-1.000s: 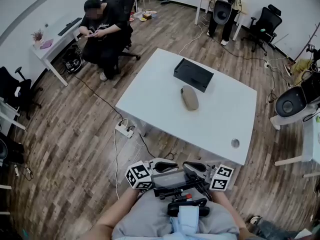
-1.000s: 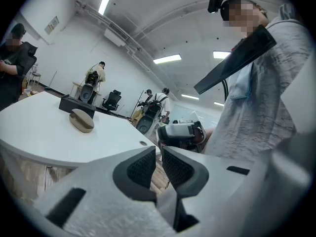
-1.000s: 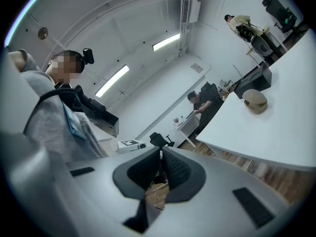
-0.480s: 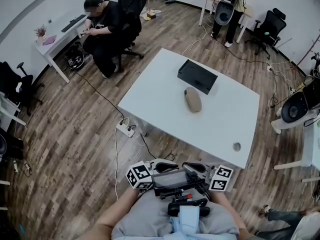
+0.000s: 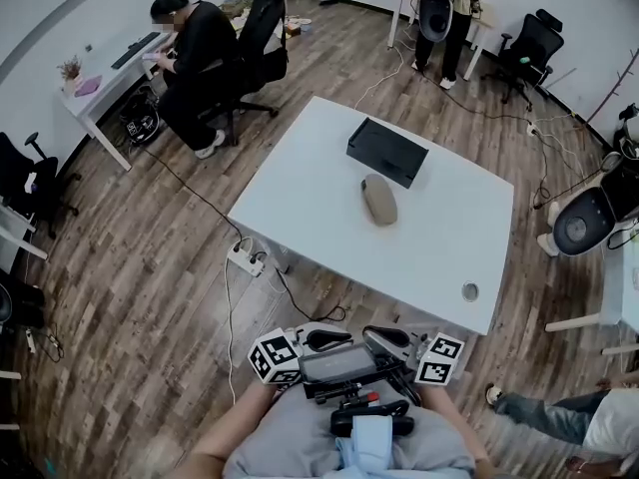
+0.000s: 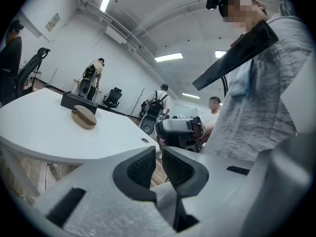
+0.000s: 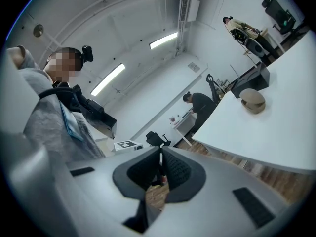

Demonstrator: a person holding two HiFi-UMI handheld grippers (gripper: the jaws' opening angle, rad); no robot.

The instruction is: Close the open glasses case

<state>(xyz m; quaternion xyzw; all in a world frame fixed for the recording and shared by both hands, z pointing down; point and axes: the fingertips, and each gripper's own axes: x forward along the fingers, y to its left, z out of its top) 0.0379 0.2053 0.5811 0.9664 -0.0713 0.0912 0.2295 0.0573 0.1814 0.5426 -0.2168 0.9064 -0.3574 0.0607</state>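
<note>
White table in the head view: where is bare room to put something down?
Free: the near strip between the glasses case and the edge of the white table, except the grommet at the near right corner, and the left side. Crowded only in the far middle, where the black box lies close behind the case.

Operator in a heathered grey T-shirt (image 6: 256, 107), with a pale blue card (image 5: 371, 439) hanging at the front, a small black camera (image 6: 213, 0) on the head and a flat black panel (image 6: 236, 53) at the chest. The left gripper (image 6: 159, 154) and right gripper (image 7: 161, 156) are pale grey mouldings with black ribbed fingers (image 6: 140, 168). Each bears a cube (image 5: 275, 355) of black-and-white square markers.
</note>
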